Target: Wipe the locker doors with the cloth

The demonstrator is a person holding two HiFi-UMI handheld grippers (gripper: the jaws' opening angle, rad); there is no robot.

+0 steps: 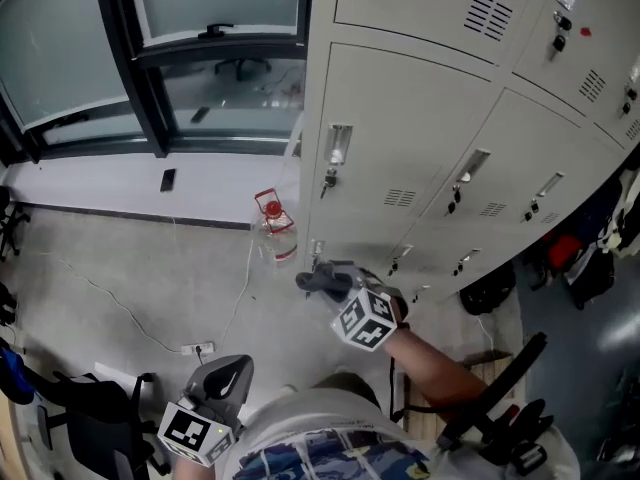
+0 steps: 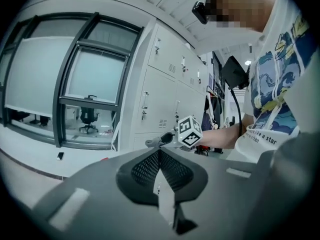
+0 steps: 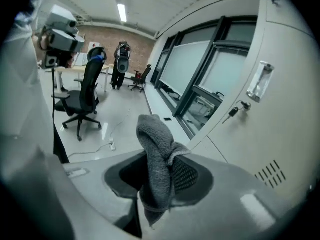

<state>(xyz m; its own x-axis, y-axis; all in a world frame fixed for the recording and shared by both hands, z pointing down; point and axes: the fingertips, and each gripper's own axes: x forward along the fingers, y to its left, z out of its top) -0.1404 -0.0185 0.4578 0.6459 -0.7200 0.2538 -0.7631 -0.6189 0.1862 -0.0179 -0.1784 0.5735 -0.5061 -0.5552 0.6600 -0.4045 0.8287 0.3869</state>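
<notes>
A grey cloth (image 3: 155,151) is clamped between the jaws of my right gripper (image 3: 158,181) and bunches up above them. In the head view that right gripper (image 1: 314,281) is held low in front of the bottom row of pale grey locker doors (image 1: 400,138), close to them; whether the cloth (image 1: 322,282) touches a door cannot be told. A locker door (image 3: 272,134) with a handle (image 3: 260,81) and a key (image 3: 233,112) fills the right of the right gripper view. My left gripper (image 1: 231,370) hangs low at my left side, shut with nothing in it, as the left gripper (image 2: 160,156) view shows.
A clear water bottle with a red cap (image 1: 276,228) stands on the floor by the locker corner. A power strip (image 1: 197,349) with its cable lies on the floor. Dark bags (image 1: 489,292) sit by the lockers at right. An office chair (image 3: 83,101) stands behind.
</notes>
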